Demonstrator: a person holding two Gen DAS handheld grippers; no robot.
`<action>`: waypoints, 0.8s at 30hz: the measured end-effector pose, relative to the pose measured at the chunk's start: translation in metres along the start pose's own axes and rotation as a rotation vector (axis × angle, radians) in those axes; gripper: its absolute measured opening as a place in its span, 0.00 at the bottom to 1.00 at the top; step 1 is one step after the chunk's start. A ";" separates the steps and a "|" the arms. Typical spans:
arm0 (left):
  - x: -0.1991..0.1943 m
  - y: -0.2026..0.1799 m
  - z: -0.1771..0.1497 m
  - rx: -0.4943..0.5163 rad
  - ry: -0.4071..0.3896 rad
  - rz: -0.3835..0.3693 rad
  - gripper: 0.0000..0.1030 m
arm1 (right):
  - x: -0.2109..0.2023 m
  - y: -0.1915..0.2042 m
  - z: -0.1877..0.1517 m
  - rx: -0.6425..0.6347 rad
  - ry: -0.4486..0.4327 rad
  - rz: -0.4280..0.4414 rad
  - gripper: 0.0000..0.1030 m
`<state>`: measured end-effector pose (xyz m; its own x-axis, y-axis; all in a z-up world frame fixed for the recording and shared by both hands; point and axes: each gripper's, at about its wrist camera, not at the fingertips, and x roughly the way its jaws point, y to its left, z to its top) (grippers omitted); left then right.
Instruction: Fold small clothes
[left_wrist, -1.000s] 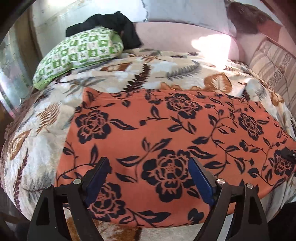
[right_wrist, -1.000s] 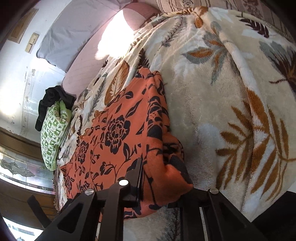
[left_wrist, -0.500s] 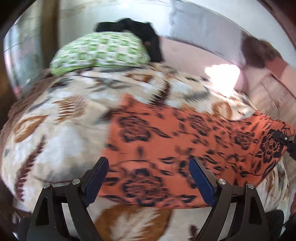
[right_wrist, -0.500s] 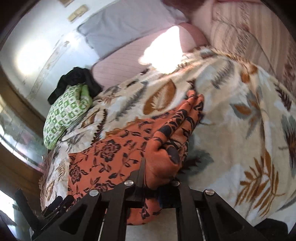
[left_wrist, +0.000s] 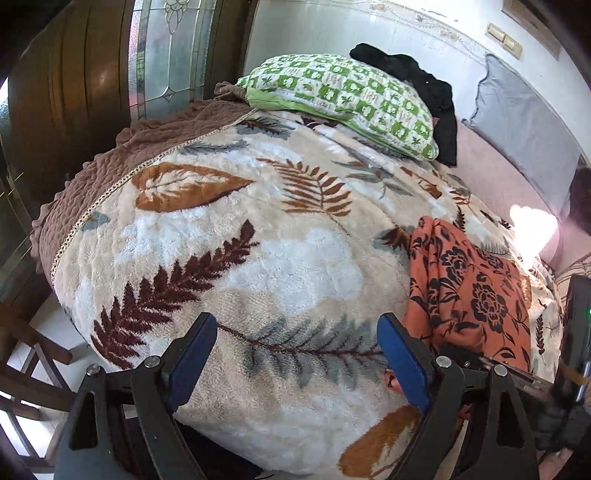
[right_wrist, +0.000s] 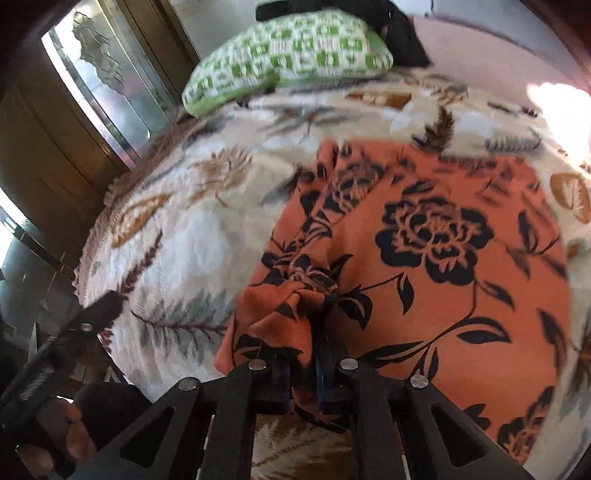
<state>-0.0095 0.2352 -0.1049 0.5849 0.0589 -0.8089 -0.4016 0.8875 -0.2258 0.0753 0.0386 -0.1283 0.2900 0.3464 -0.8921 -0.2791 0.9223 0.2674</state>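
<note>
- Right now my right gripper (right_wrist: 308, 354) is clamped tight on a bunched corner of the orange floral cloth (right_wrist: 436, 258).
- My left gripper (left_wrist: 295, 354) stands wide, nothing between its blue pads (left_wrist: 402, 363), over bare leaf-print blanket (left_wrist: 258, 258).
- Cloth lies on the blanket, below the green checked pillow (right_wrist: 288, 55).

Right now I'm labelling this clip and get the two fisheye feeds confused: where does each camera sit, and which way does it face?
Left wrist: on the left gripper, angled down at the leaf blanket; its open blue fingers show, empty.
Right wrist: on the right gripper, angled down, shut on the orange floral cloth; a hand with the other gripper shows at lower left.
Shared: cloth, blanket, green pillow, black garment.
</note>
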 end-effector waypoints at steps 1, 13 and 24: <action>-0.001 0.000 0.001 0.003 -0.014 0.003 0.87 | -0.006 0.000 0.002 0.009 -0.015 0.012 0.09; 0.017 -0.005 0.008 -0.001 0.038 -0.028 0.87 | -0.044 -0.001 -0.001 0.070 -0.169 0.150 0.09; 0.120 -0.093 0.100 0.221 0.177 -0.064 0.87 | -0.058 -0.029 -0.016 0.119 -0.218 0.258 0.09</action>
<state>0.1682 0.2056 -0.1274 0.4643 -0.0637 -0.8834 -0.1936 0.9660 -0.1715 0.0516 -0.0115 -0.0903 0.4154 0.5875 -0.6945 -0.2640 0.8085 0.5260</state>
